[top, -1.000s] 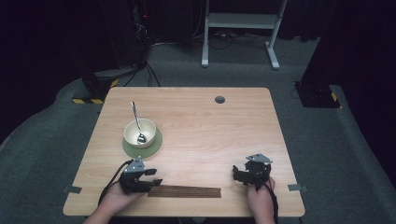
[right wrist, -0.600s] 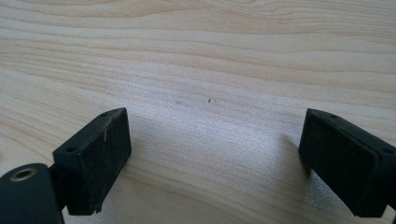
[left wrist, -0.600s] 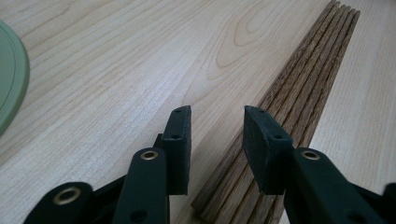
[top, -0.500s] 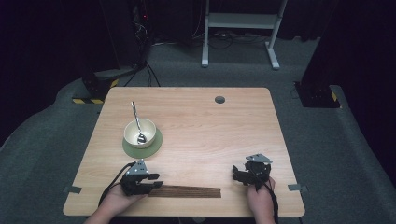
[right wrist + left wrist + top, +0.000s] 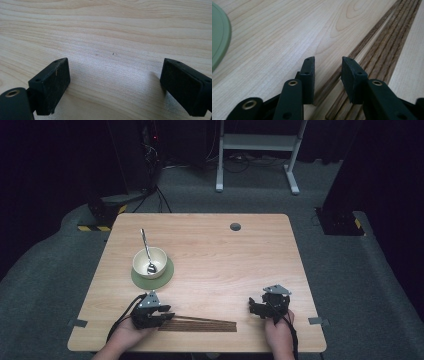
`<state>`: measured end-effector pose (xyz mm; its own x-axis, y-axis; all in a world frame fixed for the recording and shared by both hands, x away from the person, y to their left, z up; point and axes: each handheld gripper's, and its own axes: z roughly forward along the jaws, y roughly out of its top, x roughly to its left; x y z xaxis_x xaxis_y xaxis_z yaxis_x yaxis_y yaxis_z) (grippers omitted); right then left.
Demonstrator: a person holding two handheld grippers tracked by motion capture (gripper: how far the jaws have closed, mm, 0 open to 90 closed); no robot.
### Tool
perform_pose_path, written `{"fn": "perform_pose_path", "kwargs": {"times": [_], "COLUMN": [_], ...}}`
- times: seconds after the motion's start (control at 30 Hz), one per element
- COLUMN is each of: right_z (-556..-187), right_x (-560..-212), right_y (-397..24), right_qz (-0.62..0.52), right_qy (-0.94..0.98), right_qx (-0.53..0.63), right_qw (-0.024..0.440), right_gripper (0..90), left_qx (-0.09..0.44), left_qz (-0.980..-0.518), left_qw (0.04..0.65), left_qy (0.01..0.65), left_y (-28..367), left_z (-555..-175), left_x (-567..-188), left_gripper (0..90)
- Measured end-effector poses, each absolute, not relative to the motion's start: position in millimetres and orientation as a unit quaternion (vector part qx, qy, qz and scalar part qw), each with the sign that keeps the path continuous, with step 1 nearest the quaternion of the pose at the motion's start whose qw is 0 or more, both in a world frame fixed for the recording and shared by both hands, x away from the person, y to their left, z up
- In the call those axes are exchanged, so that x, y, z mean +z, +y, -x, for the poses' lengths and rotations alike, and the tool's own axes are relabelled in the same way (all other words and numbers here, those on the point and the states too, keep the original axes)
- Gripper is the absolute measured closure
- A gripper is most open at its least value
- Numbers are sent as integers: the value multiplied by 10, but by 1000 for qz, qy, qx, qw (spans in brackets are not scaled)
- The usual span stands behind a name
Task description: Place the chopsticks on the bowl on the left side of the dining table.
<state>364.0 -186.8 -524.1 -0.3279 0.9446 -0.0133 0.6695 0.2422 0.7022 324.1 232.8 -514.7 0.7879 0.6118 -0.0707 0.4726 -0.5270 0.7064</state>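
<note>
Low in the frame's left, the left gripper [image 5: 161,315] has been closing around the wooden sticks [image 5: 205,324], not yet pinching. The right gripper [image 5: 256,306], lower right, gapes open over the bare table [image 5: 225,265].

The table [image 5: 225,260] is pale wood with a smooth, matt grain. The sticks [image 5: 384,42] at its near edge are darker brown wood, streaked and dull. The left gripper [image 5: 327,72] has matt black pads [image 5: 308,77], plastic by their look, with brass-coloured rivets. The bowl [image 5: 149,262] looks glossy cream ceramic, and its spoon [image 5: 147,251] shiny metal.
</note>
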Motion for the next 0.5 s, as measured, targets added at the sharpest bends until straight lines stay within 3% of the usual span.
{"fn": "perform_pose_path", "kwargs": {"times": [0.2,0.5], "right_z": [-3640,-3639], "right_x": [-5241,-5241], "right_y": [-1868,-1865], "right_qz": [-533,-533], "right_qy": [756,756], "right_qx": [306,306], "right_qw": [225,224], "right_gripper": [88,89], "left_qx": [96,100], "left_qz": [-872,-869], "left_qw": [375,378], "left_qy": [299,304], "left_y": [2276,2304], "left_z": [-3244,-3258], "left_x": [-5167,-5176], "left_gripper": [678,809]}}
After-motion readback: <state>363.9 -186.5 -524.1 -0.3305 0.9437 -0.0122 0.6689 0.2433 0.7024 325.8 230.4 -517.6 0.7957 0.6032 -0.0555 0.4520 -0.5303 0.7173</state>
